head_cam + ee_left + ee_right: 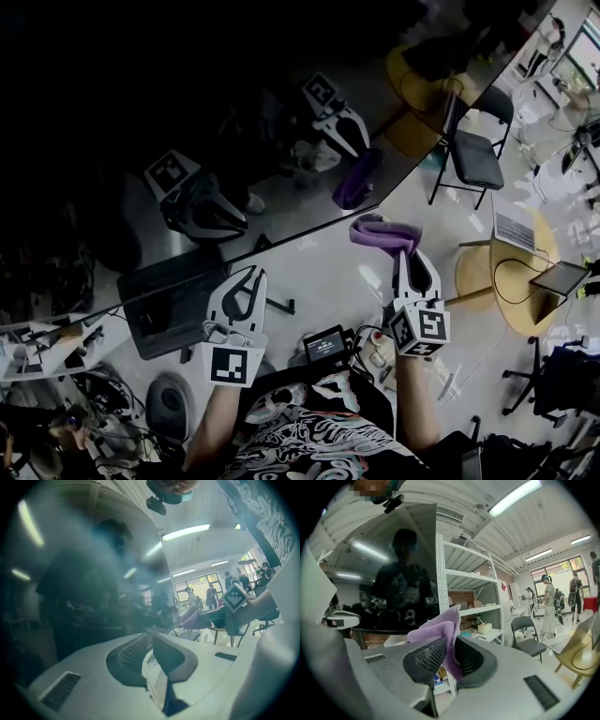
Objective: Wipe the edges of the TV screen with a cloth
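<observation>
The TV screen is a big dark glossy panel filling the upper left of the head view, and both grippers are mirrored in it. Its lower edge runs diagonally up to the right. My right gripper is shut on a purple cloth, which lies against that edge near the screen's corner. In the right gripper view the cloth bunches up between the jaws, with the dark screen just behind. My left gripper hovers just below the edge further left, shut and holding nothing.
A black folding chair stands right of the screen's corner. A round wooden table with laptops is at the right. White shelving shows beside the screen. People stand far back. A small device hangs at my chest.
</observation>
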Motion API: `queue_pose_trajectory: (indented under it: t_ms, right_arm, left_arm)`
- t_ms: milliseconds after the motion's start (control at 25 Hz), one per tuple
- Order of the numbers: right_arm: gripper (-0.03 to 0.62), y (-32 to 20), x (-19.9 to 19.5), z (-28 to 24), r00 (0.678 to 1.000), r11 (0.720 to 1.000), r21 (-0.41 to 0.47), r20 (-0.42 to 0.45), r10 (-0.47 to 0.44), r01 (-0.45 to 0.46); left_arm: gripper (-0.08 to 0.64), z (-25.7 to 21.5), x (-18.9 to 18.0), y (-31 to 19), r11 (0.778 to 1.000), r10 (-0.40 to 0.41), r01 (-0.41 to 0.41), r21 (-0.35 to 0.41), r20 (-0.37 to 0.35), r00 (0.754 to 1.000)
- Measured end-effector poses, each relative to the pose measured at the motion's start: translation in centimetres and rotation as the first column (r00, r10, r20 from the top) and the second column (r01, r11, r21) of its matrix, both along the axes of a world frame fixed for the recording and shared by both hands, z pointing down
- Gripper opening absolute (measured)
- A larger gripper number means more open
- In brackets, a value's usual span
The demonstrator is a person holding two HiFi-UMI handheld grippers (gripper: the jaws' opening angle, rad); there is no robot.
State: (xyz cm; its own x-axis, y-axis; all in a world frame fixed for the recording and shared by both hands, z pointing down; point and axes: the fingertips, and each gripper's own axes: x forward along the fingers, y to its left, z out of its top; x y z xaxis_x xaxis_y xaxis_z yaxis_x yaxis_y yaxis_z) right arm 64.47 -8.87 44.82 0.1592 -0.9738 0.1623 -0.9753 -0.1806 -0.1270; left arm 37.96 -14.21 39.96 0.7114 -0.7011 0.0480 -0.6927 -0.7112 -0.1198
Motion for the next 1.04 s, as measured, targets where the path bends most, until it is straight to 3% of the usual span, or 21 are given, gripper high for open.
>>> queue_pose_trajectory:
  t_ms: [560,1040]
  right_arm:
    - [0.084,3.0,-5.5,-0.9,0.996,0.995,0.014,0.003,-0.094,0.094]
    - [0.084,7.0,-16.0,-4.0,0.992,0.99,0.068,-0.02,-0.126,0.127]
  left_arm:
    - [0.051,0.2,-3.8,2.2,0.997,-0.061,0.062,-0.034,0.036,0.997]
    - [0.051,-1.1,-12.8,5.9,0.997,-0.074,0.073,-0.022,-0.018,0.997]
